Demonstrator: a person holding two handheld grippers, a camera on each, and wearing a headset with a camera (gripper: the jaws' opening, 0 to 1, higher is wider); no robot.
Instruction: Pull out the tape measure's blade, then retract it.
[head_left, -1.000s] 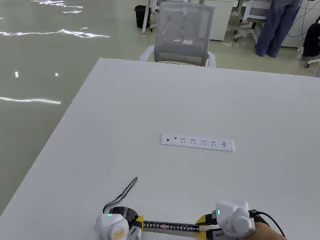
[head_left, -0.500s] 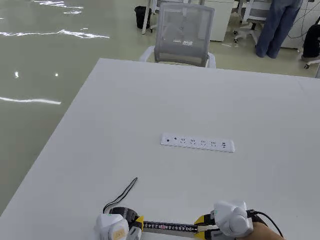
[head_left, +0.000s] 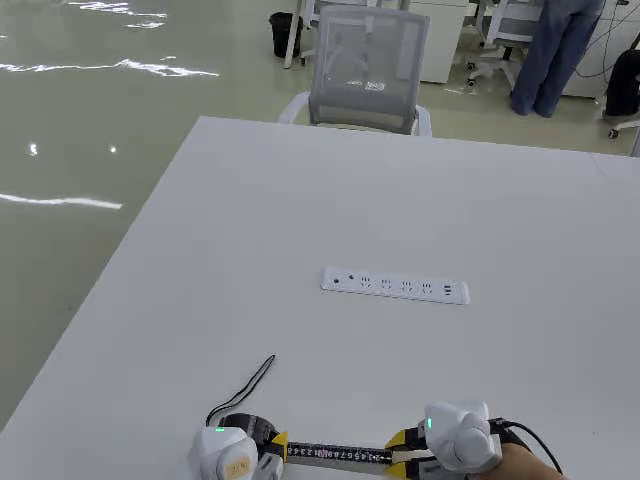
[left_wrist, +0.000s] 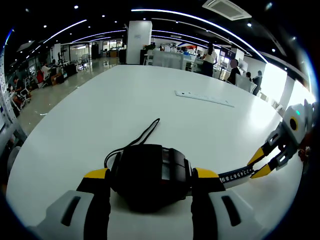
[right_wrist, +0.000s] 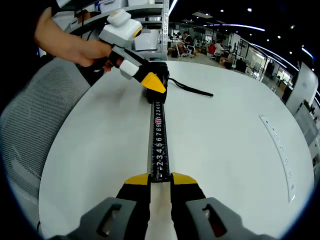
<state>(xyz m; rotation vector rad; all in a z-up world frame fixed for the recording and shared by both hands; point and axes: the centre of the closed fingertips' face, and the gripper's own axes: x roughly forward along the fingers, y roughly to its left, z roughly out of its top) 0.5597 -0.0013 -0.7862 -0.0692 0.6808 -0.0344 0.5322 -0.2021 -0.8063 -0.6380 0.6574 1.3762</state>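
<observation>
Tape measure on the worktop, blade out.
Left tongs clamp it; right tongs pinch the blade tip.

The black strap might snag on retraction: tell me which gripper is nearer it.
Left. The left gripper grips the case the strap trails from; the right gripper pinches the far end of the pulled-out blade.

My left gripper sits at the near left, jaws clamped on the tape measure case. My right gripper, near right, faces it, jaws pinching the blade tip, my right hand behind it.
</observation>
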